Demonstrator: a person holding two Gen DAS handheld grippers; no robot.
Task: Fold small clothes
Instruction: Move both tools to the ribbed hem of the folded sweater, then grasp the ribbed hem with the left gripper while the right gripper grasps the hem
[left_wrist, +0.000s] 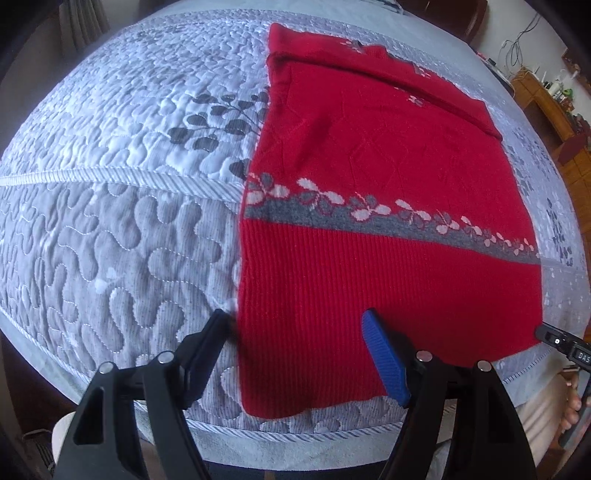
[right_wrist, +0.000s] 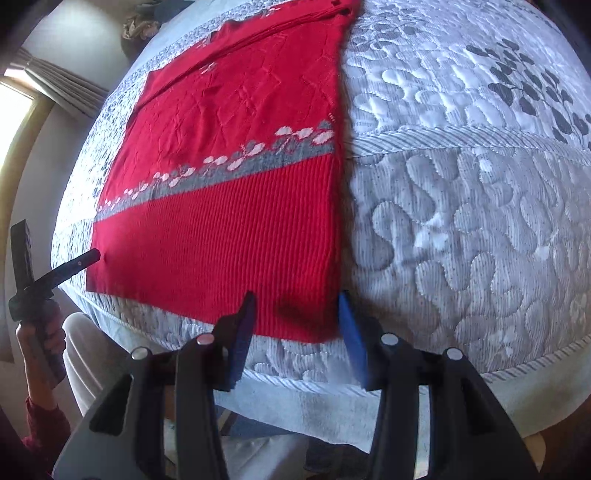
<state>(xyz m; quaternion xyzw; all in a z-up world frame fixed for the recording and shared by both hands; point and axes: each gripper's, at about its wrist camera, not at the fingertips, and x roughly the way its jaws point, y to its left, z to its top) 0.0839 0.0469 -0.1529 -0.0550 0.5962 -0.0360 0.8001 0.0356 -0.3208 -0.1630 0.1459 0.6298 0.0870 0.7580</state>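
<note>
Sweater (left_wrist: 388, 258) flat, hem corners between each gripper

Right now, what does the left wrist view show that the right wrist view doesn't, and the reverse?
Left wrist only: wooden furniture with cables at the far right, and the left claw open, straddling the red sweater's near left corner.
Right wrist only: a curtained window at the left, and the right claw open around the sweater's near right corner.
Both: the sweater lying flat on the grey quilted bedspread, hem toward the cameras, neither claw gripping it.
</note>
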